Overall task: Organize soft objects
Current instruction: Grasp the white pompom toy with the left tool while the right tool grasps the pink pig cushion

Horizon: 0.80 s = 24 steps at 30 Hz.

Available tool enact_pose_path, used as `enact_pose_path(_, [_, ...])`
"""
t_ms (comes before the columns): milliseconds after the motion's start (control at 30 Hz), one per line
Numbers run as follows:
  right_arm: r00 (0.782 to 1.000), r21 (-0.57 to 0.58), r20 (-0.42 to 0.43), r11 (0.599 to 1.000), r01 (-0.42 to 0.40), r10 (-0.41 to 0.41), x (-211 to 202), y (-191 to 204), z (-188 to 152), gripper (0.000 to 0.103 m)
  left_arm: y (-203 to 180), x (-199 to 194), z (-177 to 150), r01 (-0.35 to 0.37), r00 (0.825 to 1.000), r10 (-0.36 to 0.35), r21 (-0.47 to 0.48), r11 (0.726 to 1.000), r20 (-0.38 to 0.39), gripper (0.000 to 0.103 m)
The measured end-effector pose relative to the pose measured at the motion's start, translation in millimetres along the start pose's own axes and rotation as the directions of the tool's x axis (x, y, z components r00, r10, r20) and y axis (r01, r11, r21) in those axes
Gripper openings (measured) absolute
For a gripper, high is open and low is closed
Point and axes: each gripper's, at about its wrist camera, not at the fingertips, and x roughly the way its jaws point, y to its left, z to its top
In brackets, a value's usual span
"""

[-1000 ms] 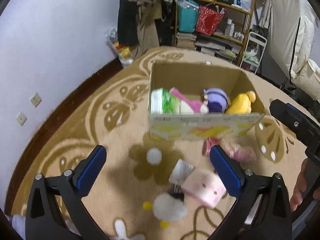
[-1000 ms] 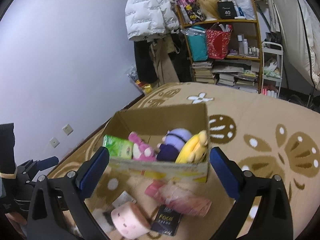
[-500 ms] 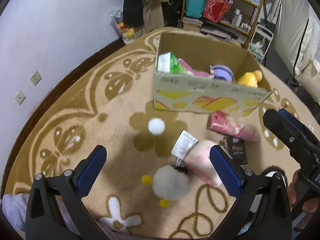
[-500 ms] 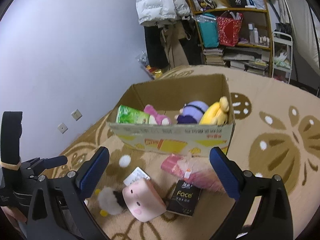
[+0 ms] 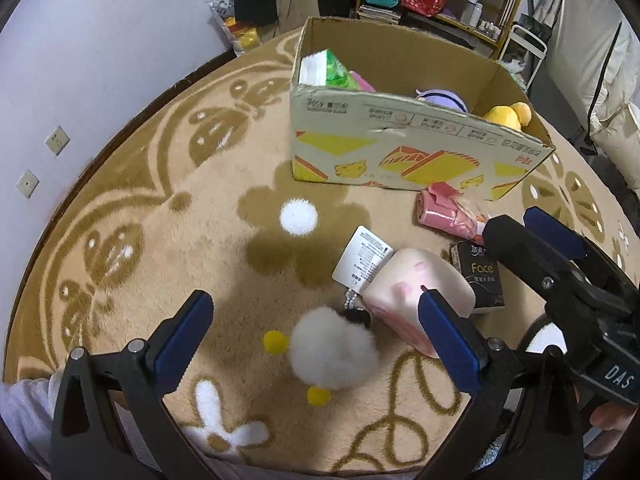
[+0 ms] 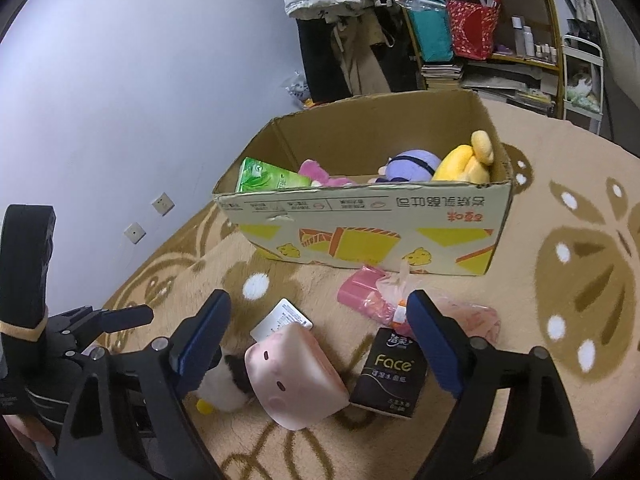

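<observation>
A cardboard box [image 5: 400,148] [image 6: 360,216] stands on the rug and holds a green tissue pack [image 6: 268,176], a pink plush [image 6: 316,172], a purple plush [image 6: 408,164] and a yellow plush [image 6: 464,164]. In front of it lie a white fluffy toy [image 5: 332,348], a pink pig-faced plush block [image 5: 416,296] [image 6: 292,372] with a white tag, a black "Face" tissue pack [image 6: 390,372] and a pink wrapped bundle [image 6: 380,300]. My left gripper [image 5: 314,342] is open around the white toy. My right gripper [image 6: 316,338] is open over the pink block.
A beige patterned rug [image 5: 160,240] covers the floor. A white wall with sockets [image 6: 162,204] is on the left. Shelves [image 6: 500,20] with bags, books and hanging coats stand behind the box. The right gripper also shows in the left wrist view [image 5: 560,276].
Both grippers have dropped lower and pulled back from the box toward the loose items on the rug. The jaws stay open.
</observation>
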Motion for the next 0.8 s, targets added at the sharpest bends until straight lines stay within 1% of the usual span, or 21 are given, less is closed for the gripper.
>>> enact_pose_path(200, [0.999, -0.012, -0.029, 1.0, -0.024, 0.023, 8.0, 3.6, -0.9, 0.093, -1.1, 14.0, -2.6, -0.033, 0.998, 0.034, 0.021, 0.999, -0.049, 0.101])
enact_pose_path(367, [0.998, -0.013, -0.054, 0.999, -0.035, 0.035, 16.4, 7.0, -4.9, 0.093, -3.7, 26.0, -6.6, -0.026, 0.994, 0.029, 0.032, 0.999, -0.103, 0.1])
enact_pose_path(433, [0.997, -0.012, -0.065, 0.999, -0.041, 0.04, 20.1, 8.4, -6.5, 0.093, -4.2, 31.2, -9.2, -0.026, 0.991, 0.031, 0.041, 0.999, -0.127, 0.093])
enact_pose_path(567, [0.994, -0.016, -0.093, 0.998, -0.064, 0.062, 27.0, 12.6, -10.7, 0.093, -2.2, 39.9, -12.9, -0.037, 0.986, 0.042, 0.032, 0.999, -0.161, 0.082])
enact_pose_path(600, [0.993, -0.016, -0.101, 0.997, -0.07, 0.068, 28.9, 13.6, -11.7, 0.093, -1.1, 40.8, -13.4, -0.037, 0.986, 0.041, 0.026, 0.999, -0.163, 0.075])
enact_pose_path(667, [0.99, -0.015, -0.121, 0.997, -0.079, 0.076, 33.5, 15.0, -14.0, 0.093, 0.1, 43.1, -14.5, -0.005, 0.984, 0.008, 0.014, 1.0, -0.18, 0.069])
enact_pose_path(700, [0.989, -0.016, -0.128, 0.997, -0.075, 0.073, 35.7, 15.5, -15.2, 0.091, 0.5, 44.1, -14.9, 0.009, 0.983, -0.008, 0.009, 1.0, -0.185, 0.063])
enact_pose_path(733, [0.989, -0.017, -0.134, 0.998, -0.067, 0.064, 37.7, 15.7, -16.5, 0.084, 0.6, 44.7, -15.2, 0.021, 0.982, -0.02, 0.005, 1.0, -0.188, 0.058])
enact_pose_path(800, [0.986, -0.01, -0.157, 0.998, -0.066, 0.064, 43.4, 15.2, -19.7, 0.078, 0.4, 46.5, -16.0, 0.031, 0.98, -0.03, 0.001, 1.0, -0.195, 0.054])
